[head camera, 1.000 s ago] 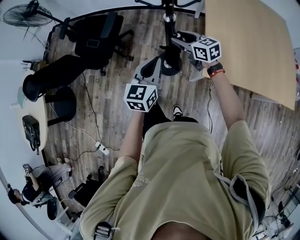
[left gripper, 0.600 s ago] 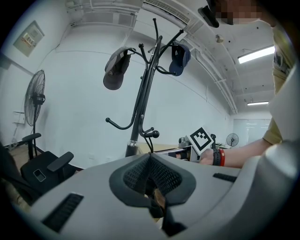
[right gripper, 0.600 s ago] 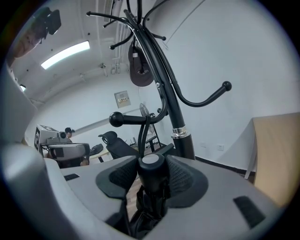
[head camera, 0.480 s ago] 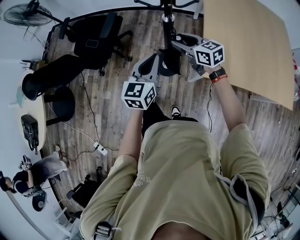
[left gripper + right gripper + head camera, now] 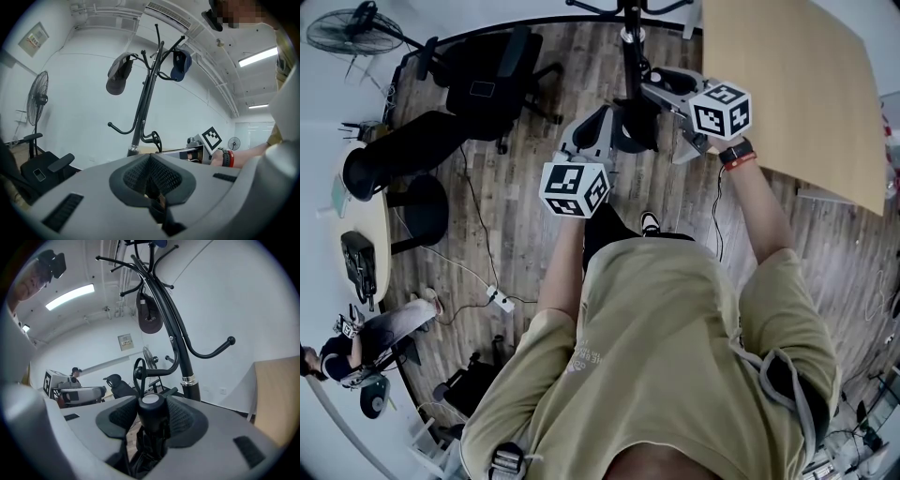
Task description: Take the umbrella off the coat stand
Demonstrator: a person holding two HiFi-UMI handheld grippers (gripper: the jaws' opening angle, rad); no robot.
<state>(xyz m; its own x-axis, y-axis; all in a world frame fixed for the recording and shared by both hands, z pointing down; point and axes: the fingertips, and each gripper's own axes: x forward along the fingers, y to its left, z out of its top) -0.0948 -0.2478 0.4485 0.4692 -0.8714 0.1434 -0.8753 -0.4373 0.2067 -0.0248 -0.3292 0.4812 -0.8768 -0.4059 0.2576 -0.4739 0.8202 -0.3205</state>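
A black coat stand (image 5: 629, 52) rises in front of me, with a grey cap (image 5: 118, 75) and a blue cap (image 5: 179, 65) on its upper hooks. My right gripper (image 5: 151, 401) is shut on the handle of a folded black umbrella (image 5: 150, 427), whose strap (image 5: 136, 370) still loops around a low ball-tipped hook. In the head view the right gripper (image 5: 649, 86) sits beside the pole, with the umbrella's dark body (image 5: 635, 129) hanging under it. My left gripper (image 5: 598, 120) hovers just left of the umbrella. Its jaws (image 5: 150, 157) are shut on nothing.
Black office chairs (image 5: 492, 80) stand to the left on the wooden floor, and a floor fan (image 5: 347, 30) is behind them. A tan tabletop (image 5: 797, 84) lies close on the right. A power strip with cables (image 5: 502, 298) crosses the floor, and a person (image 5: 356, 347) sits far left.
My right gripper has risen a little with the umbrella handle in it. The left gripper has barely shifted. The seated person at the far left has moved.
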